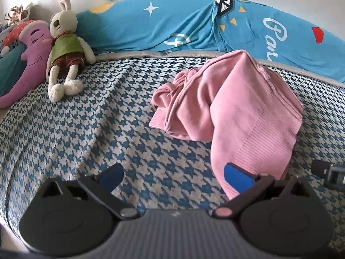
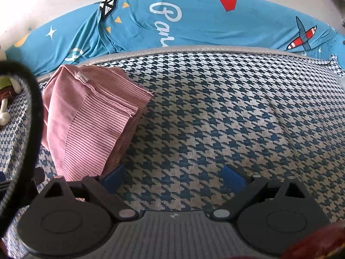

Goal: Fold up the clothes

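I see a pink sweater (image 1: 232, 108) lying in a bunched heap on the bed (image 1: 107, 129), which has a blue and white checked cover. The sweater sits toward the far side of the bed, close to a long blue pillow (image 1: 172, 28) by the wall. Its ribbed hem hangs down toward me.

My left hand-held gripper (image 1: 173, 178) is spread wide and holds nothing. Its right blue finger (image 1: 238, 178) sits right at the ribbed hem.

My right hand-held gripper (image 2: 173, 178) is spread wide too, with nothing in it. The sweater's hem is just beside its left finger (image 2: 113, 178).

A toy bunny (image 1: 64, 47) and a purple moon cushion (image 1: 30, 60) rest at the far left of the bed, well apart from the sweater.
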`<state>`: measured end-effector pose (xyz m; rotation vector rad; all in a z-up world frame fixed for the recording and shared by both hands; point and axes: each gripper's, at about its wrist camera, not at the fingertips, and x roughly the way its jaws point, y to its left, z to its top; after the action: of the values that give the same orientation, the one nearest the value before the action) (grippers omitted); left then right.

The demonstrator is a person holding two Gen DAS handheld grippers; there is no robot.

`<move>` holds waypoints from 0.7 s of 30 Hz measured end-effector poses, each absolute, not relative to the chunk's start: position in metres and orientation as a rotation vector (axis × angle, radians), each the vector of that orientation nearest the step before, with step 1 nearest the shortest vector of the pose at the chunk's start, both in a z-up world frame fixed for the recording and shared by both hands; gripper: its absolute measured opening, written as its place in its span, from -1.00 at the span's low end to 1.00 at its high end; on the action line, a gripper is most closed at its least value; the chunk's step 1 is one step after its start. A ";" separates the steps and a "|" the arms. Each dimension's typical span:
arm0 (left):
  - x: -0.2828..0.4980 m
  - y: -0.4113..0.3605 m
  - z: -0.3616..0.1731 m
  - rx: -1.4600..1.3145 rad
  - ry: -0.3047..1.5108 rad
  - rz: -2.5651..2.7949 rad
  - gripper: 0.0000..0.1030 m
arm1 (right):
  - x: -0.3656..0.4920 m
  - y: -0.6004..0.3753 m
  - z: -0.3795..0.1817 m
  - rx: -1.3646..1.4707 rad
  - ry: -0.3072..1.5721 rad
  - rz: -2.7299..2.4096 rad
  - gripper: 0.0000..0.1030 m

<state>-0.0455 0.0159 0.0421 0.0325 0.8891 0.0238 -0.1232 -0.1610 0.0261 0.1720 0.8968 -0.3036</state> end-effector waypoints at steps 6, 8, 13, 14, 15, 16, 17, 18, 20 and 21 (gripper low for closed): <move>-0.035 0.011 0.053 0.020 0.888 -0.008 1.00 | -0.121 -0.162 0.023 0.155 0.900 -0.301 0.87; -0.030 0.008 0.060 0.037 0.871 -0.013 1.00 | -0.120 -0.163 0.023 0.151 0.903 -0.301 0.85; -0.016 0.001 0.071 0.087 0.839 -0.026 1.00 | -0.117 -0.164 0.020 0.149 0.914 -0.303 0.80; -0.013 0.001 0.072 0.092 0.833 -0.029 1.00 | -0.117 -0.165 0.020 0.152 0.915 -0.303 0.80; -0.010 0.001 0.073 0.095 0.827 -0.033 1.00 | -0.116 -0.165 0.020 0.154 0.915 -0.302 0.80; -0.008 0.002 0.074 0.091 0.824 -0.031 1.00 | -0.115 -0.166 0.020 0.155 0.913 -0.303 0.80; -0.007 0.004 0.074 0.077 0.829 -0.031 1.00 | -0.115 -0.166 0.020 0.155 0.912 -0.303 0.80; -0.006 0.005 0.073 0.062 0.835 -0.031 1.00 | -0.114 -0.167 0.020 0.155 0.912 -0.304 0.80; -0.005 0.007 0.073 0.039 0.845 -0.035 1.00 | -0.113 -0.168 0.019 0.155 0.915 -0.302 0.80; -0.005 0.007 0.072 0.034 0.848 -0.041 1.00 | -0.113 -0.168 0.019 0.154 0.916 -0.302 0.80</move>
<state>-0.0054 0.0068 0.0722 0.0344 0.8475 -0.0405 -0.1128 -0.1683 0.0190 0.1543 0.9156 -0.3017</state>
